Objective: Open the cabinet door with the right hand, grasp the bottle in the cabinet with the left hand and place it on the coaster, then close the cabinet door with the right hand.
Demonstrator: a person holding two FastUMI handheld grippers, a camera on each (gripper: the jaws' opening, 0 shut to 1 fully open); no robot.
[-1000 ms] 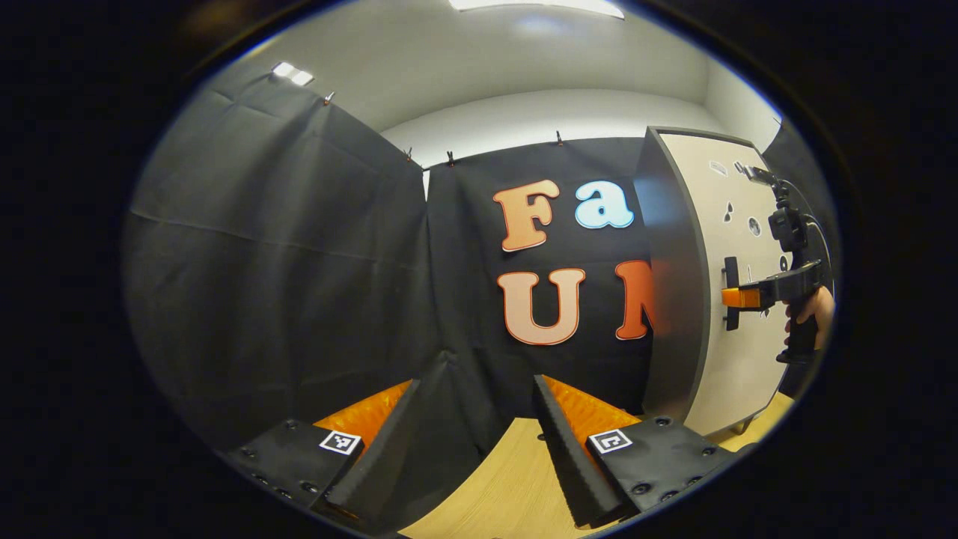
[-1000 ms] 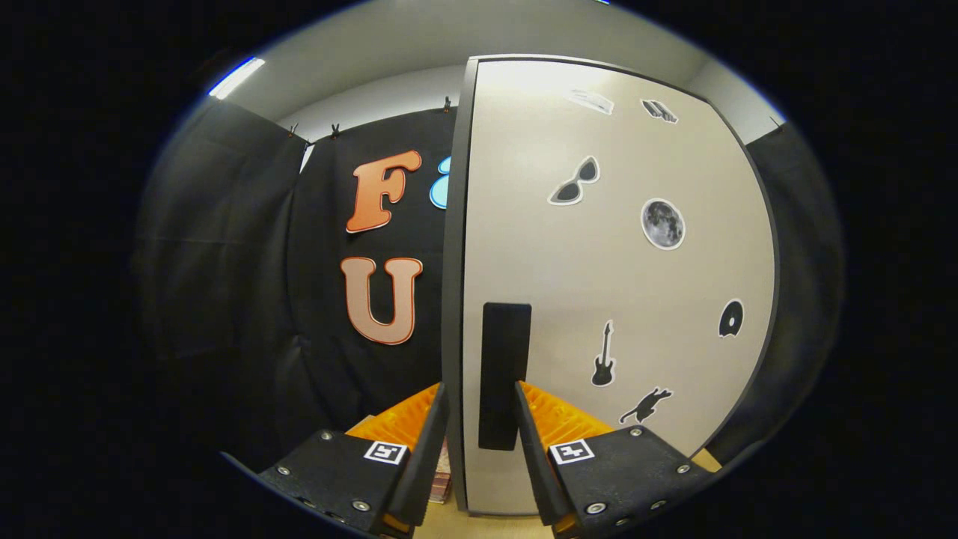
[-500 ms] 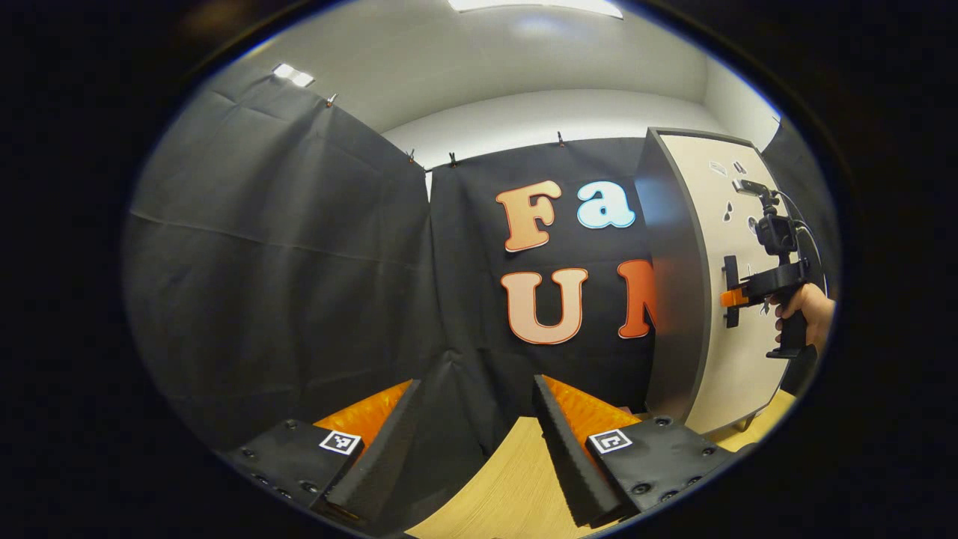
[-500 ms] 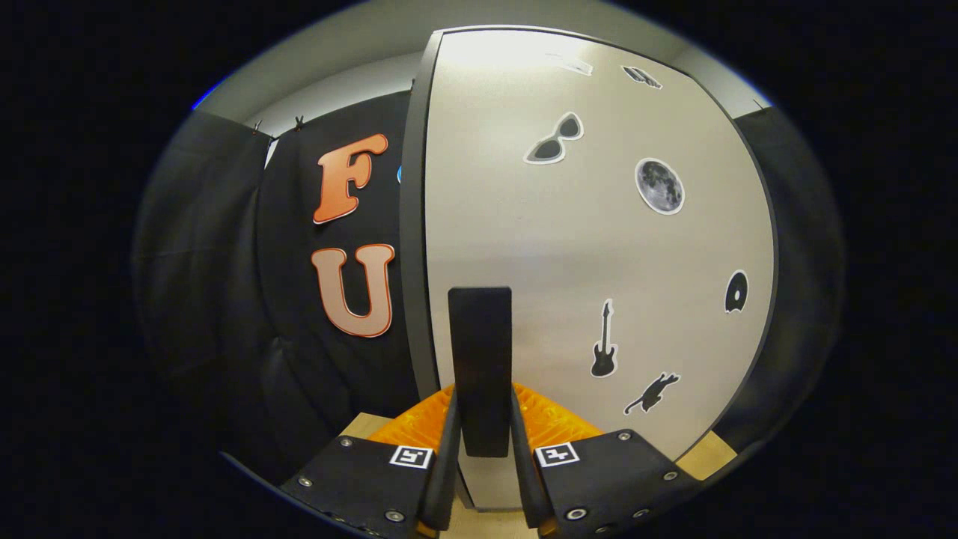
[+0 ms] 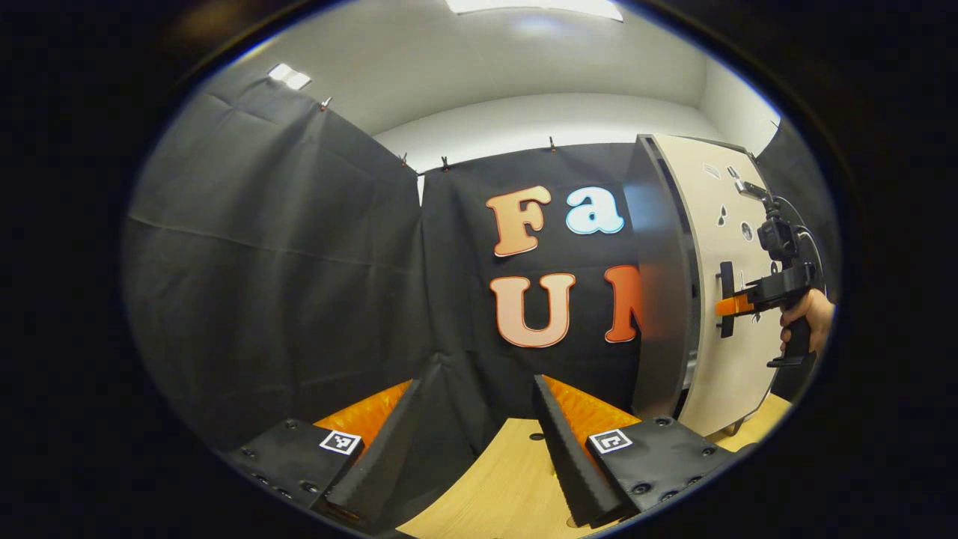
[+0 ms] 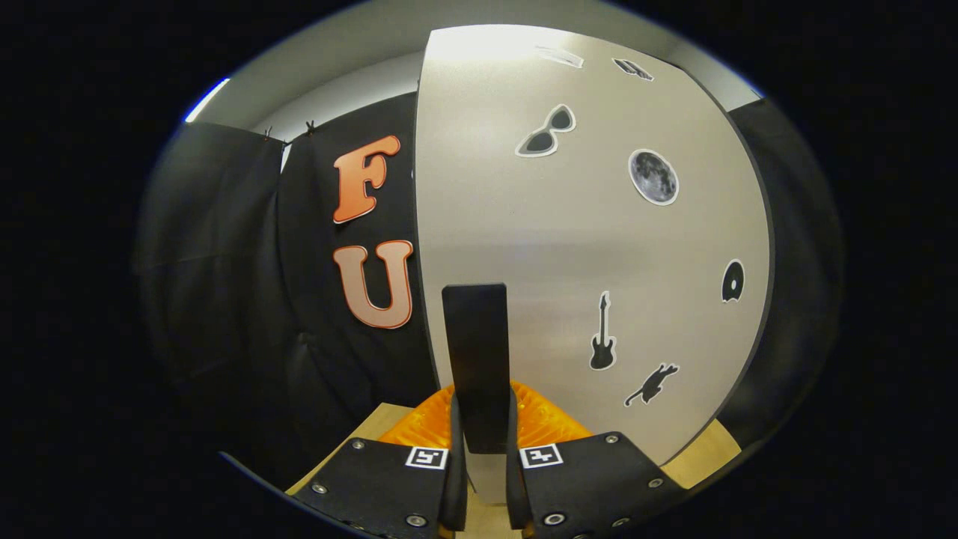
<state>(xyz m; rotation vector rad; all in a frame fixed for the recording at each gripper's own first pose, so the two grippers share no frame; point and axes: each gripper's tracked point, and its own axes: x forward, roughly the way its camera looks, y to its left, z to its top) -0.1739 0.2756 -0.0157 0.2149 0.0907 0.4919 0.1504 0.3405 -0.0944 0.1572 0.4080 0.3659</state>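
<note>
Clearly, our right gripper [image 6: 483,464] was clamped on the upright door handle [image 6: 476,359], the cabinet door [image 6: 584,239] barely ajar; our left gripper [image 5: 479,442] hung open and empty, well left of the handle.

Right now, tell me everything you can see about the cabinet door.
The cabinet door is a tall, flat, pale panel with a dark edge, upright. Small stickers dot its front: sunglasses, a moon, a guitar, a cat, a disc. A black vertical handle sits near its left edge, and the right gripper is clamped on it. In the left gripper view, the door stands slightly ajar.
</note>
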